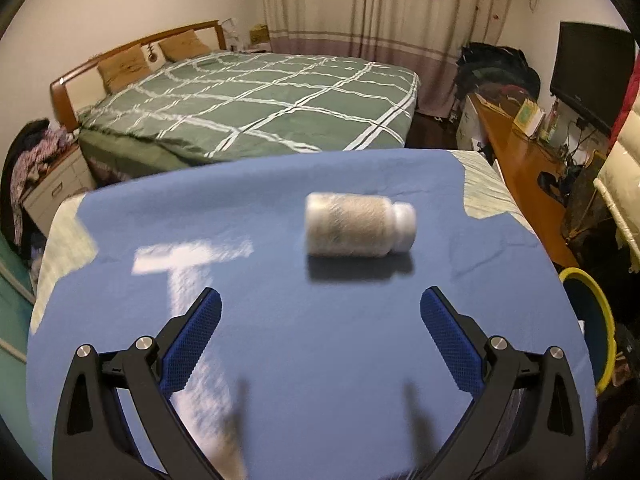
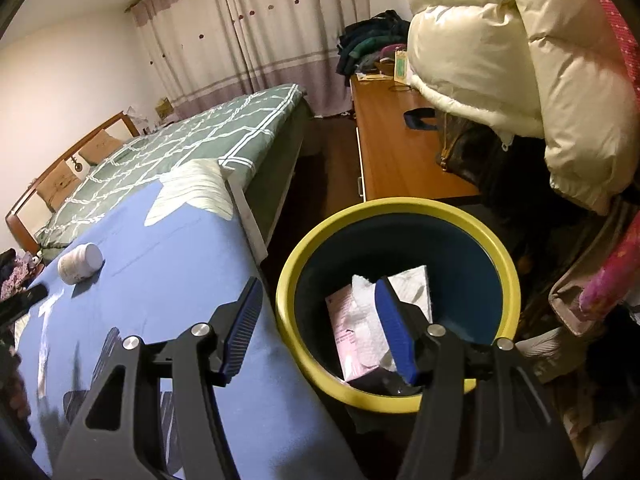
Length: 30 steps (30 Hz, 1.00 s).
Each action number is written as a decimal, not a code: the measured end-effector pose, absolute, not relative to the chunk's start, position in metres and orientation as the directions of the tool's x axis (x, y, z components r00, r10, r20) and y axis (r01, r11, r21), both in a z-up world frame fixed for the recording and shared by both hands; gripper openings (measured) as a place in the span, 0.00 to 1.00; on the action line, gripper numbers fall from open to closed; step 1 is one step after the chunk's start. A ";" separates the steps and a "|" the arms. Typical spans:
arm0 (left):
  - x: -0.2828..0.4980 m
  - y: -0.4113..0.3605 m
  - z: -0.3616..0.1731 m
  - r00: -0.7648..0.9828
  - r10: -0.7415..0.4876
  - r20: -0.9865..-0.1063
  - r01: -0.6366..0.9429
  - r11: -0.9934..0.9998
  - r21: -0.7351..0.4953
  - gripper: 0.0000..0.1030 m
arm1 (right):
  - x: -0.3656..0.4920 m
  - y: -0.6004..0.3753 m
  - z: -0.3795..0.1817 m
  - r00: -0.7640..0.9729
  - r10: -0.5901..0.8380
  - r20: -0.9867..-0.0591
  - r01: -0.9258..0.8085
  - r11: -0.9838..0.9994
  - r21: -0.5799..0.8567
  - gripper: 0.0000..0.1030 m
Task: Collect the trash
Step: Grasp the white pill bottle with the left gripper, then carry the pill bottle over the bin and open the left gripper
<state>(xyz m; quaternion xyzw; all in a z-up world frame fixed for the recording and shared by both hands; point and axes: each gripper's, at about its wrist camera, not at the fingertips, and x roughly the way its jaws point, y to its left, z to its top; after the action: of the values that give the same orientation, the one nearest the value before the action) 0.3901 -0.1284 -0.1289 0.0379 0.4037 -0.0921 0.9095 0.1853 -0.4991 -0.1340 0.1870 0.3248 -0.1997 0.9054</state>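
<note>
Lying on its side on the blue cloth [image 1: 280,360], the white bottle [image 1: 352,226] looks light, rigid, smooth and apt to roll; take its barrel across. Left gripper [image 1: 320,320] gapes wide and empty short of it. Right gripper [image 2: 316,316], parted and empty, hangs over the yellow-rimmed bin [image 2: 400,204].

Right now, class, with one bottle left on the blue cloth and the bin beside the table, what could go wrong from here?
1. The white bottle lies on its side on the blue cloth, so a nudge from the open left gripper might roll it away.
2. The yellow-rimmed bin sits off the table's edge; a bottle released early may miss it.
3. The open right gripper hangs over the bin, where both hands could collide.
</note>
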 end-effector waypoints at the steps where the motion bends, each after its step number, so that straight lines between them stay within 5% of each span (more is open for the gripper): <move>1: 0.397 -0.137 -0.130 0.657 -0.134 -0.742 0.208 0.978 0.007 0.95 | 0.185 -0.498 -0.134 0.710 -0.237 -0.664 0.481 0.851 0.211 0.54; 19: 0.474 -0.192 -0.155 0.618 -0.062 -0.783 0.221 0.970 0.098 0.95 | 0.190 -0.497 -0.138 0.728 -0.167 -0.665 0.437 0.860 0.263 0.54; 22: 0.479 -0.189 -0.157 0.611 -0.079 -0.788 0.225 0.971 0.077 0.81 | 0.189 -0.498 -0.138 0.729 -0.168 -0.663 0.440 0.857 0.267 0.54; 30: 0.453 -0.193 -0.144 0.639 -0.093 -0.763 0.251 0.964 0.092 0.81 | 0.185 -0.499 -0.134 0.738 -0.189 -0.648 0.444 0.859 0.254 0.54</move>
<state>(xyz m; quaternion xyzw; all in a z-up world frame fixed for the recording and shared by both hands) 0.4528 -0.1933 -0.1436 0.0952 0.4139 -0.0954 0.9003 0.1846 -0.4988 -0.1344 0.2003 0.3177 -0.1739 0.9103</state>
